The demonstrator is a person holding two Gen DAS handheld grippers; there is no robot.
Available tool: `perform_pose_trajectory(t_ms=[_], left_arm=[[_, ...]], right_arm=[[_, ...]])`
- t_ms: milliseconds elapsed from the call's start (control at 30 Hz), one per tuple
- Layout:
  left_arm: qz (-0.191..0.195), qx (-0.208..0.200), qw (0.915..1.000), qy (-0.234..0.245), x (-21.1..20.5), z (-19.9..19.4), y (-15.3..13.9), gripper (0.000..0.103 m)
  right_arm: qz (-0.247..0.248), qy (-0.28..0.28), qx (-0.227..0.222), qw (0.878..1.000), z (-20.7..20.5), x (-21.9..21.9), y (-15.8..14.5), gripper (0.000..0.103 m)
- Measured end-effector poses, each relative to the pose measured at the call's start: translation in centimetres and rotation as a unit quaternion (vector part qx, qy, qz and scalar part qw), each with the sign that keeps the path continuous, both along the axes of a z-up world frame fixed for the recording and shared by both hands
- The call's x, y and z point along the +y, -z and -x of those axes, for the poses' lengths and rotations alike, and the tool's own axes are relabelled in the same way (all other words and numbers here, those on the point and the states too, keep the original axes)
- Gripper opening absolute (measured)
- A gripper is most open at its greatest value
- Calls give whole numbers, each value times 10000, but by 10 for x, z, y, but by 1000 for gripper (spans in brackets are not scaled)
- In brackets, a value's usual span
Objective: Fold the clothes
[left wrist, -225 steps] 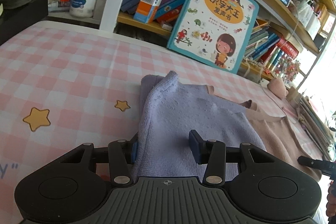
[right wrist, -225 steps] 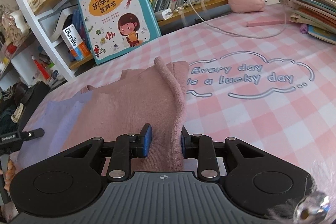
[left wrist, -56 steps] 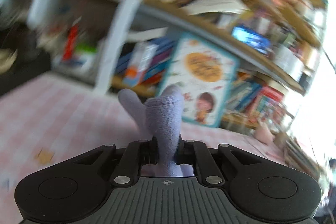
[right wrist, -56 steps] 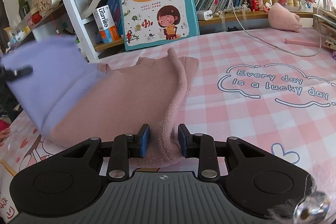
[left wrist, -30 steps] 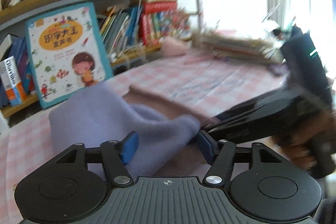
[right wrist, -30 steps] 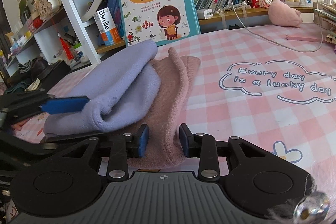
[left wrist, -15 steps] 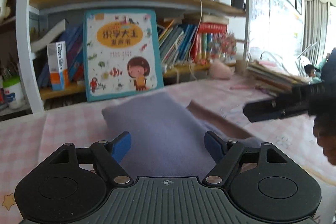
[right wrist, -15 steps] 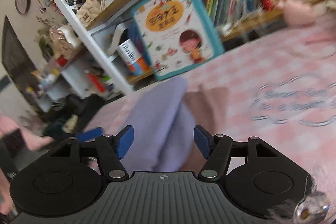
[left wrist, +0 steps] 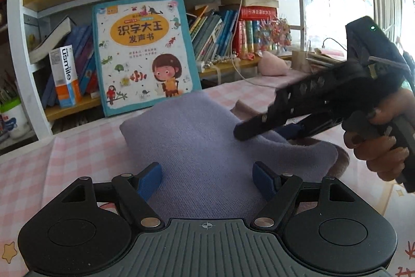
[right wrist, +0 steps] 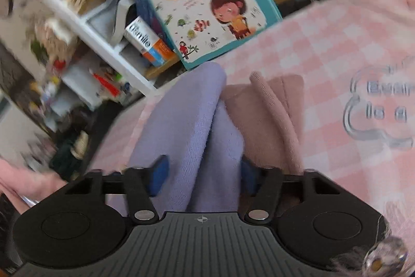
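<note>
A lilac knitted garment (left wrist: 197, 142) lies folded on top of a pink knitted garment (right wrist: 272, 116) on the pink checked table (left wrist: 26, 173). My left gripper (left wrist: 206, 181) is open wide just above the lilac cloth's near edge, and its pads touch nothing. My right gripper (right wrist: 203, 175) reaches in from the right, held by a hand (left wrist: 384, 142). Its jaws are closing on a raised fold of the lilac garment (right wrist: 186, 116), which fills the gap between the pads. In the left wrist view the right gripper (left wrist: 262, 130) lies low over the lilac cloth's right side.
A large children's picture book (left wrist: 145, 53) leans against the bookshelf just behind the clothes. A pink plush toy (left wrist: 272, 65) and a pile of papers (left wrist: 324, 56) sit at the back right. Printed lettering (right wrist: 384, 100) marks the tablecloth to the right of the garments.
The right gripper has swung in over the lilac garment and its jaws have narrowed around a fold of it. The left gripper stays wide open and has hardly moved.
</note>
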State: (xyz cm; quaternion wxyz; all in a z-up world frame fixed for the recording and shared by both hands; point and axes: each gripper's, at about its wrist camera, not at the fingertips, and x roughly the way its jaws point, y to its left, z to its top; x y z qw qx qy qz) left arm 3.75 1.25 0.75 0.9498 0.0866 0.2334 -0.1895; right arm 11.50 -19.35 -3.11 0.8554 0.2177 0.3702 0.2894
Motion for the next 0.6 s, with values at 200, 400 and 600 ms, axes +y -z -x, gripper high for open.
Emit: perform_pose_trajectory(t_ms=[200,400,600], left_arm=[[-10,-188,9996,-194,2,4,-7,80],[345,-921,9949,-202,8,23,-27,80],[242,-961,9950,85,2,26,-26,82]], right_arm=[[1270,-287,-1744,9760,45,34,-29,15],[1942,-135,-3442,9185,99,47,-64,6],[1992,185,-2332,9516,73,20,-51,7]])
